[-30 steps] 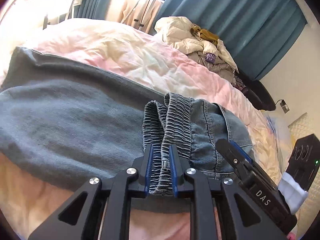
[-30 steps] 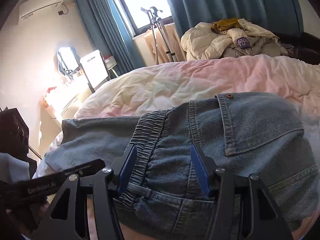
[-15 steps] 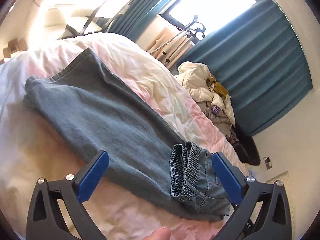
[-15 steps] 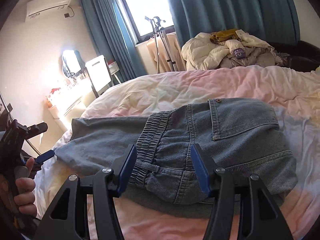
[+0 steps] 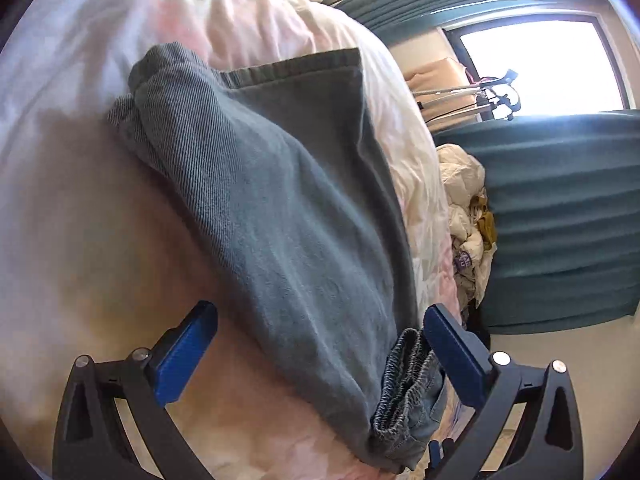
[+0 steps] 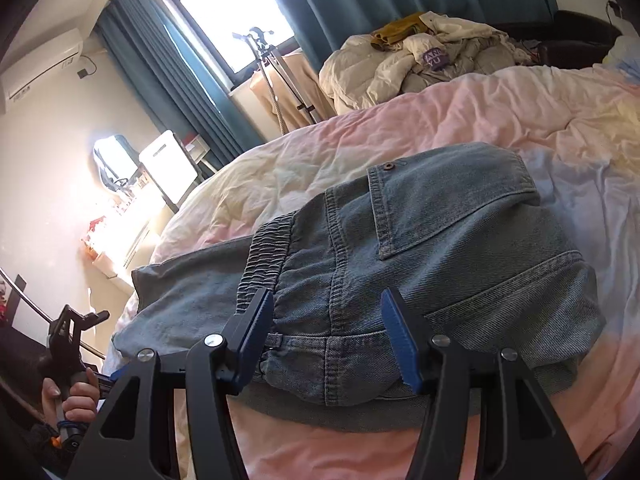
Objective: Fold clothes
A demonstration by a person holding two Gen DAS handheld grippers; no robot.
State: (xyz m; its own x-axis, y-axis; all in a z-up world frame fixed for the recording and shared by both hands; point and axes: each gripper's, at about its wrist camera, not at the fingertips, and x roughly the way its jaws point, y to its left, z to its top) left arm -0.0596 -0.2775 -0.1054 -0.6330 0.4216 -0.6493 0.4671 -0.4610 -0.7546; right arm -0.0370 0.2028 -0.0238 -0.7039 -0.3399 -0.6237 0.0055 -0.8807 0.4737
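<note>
Blue-grey jeans (image 5: pixel 288 208) lie folded on the pink and white duvet (image 5: pixel 80 184), the leg stretching away to its hem (image 5: pixel 280 68). My left gripper (image 5: pixel 320 344) stands wide open over the leg, nothing pinched, with the folded elastic waistband (image 5: pixel 404 384) just inside its right pad. In the right wrist view the jeans' seat with a back pocket (image 6: pixel 440 216) lies on top of the leg. My right gripper (image 6: pixel 330 320) hovers open over the near edge, by the waistband (image 6: pixel 264 256), its pads apart. A hand (image 6: pixel 72 396) holds the left gripper at lower left.
A heap of cream jackets and clothes (image 6: pixel 420 56) sits past the far side of the bed. Teal curtains (image 6: pixel 192 80), a bright window and a metal stand (image 6: pixel 276 68) are behind. A dressing table with a mirror (image 6: pixel 112 156) stands at the left wall.
My left gripper let go of the waistband, opened wide, swung left along the leg and rolled. The right gripper drew back a little and tilted; the jeans stayed put.
</note>
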